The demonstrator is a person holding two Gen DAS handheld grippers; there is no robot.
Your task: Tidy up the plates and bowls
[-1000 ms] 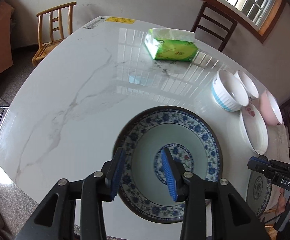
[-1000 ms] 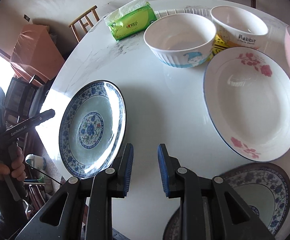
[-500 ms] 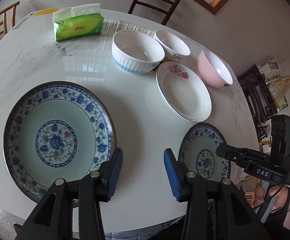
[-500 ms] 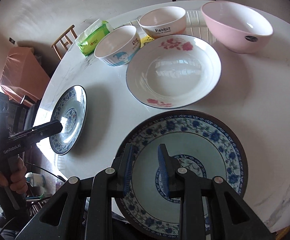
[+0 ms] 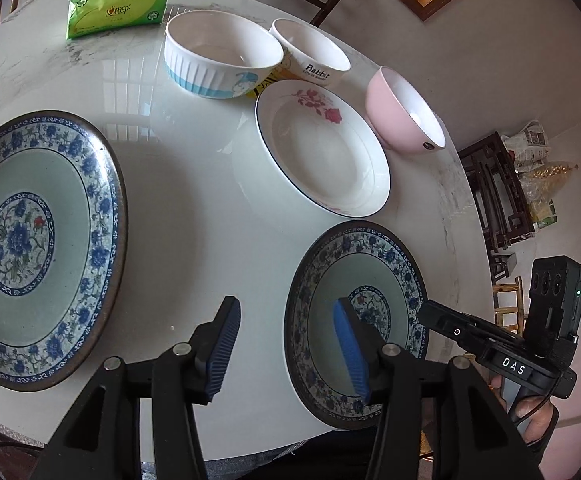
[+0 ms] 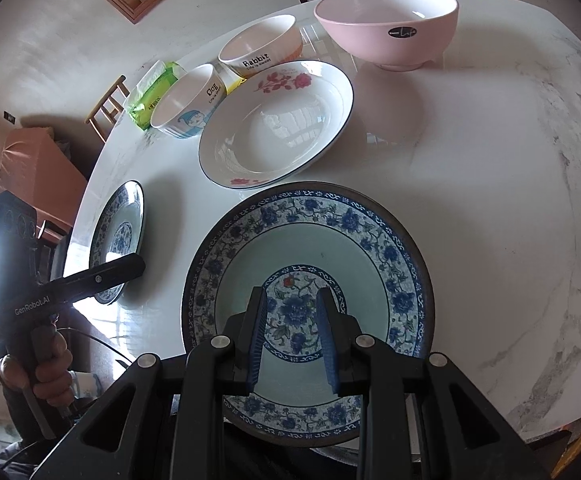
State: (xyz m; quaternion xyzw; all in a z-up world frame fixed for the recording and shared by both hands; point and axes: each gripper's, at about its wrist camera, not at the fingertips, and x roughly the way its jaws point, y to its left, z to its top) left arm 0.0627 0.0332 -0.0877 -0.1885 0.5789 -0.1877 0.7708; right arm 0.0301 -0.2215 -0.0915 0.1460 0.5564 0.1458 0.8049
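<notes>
The right gripper (image 6: 292, 336), fingers apart and empty, hangs over the near blue-patterned plate (image 6: 370, 240) at the table's (image 6: 490, 160) edge, the left gripper (image 5: 286, 344) likewise spread beside it, the larger blue plate (image 5: 42, 240) to its left, then the rose-printed dish (image 5: 322, 152), with three bowls farthest

"Rabbit", with "Life is sweet" beneath, stands on the small white bowl (image 6: 261, 45). Left of it, the ribbed bowl (image 6: 188, 100) reads "Dog". The left tongs (image 6: 74, 284) bear "GenRobot.AI"; the right tongs (image 5: 502, 350) bear "DAS". The pink bowl's (image 6: 386, 20) sticker is unreadable.
</notes>
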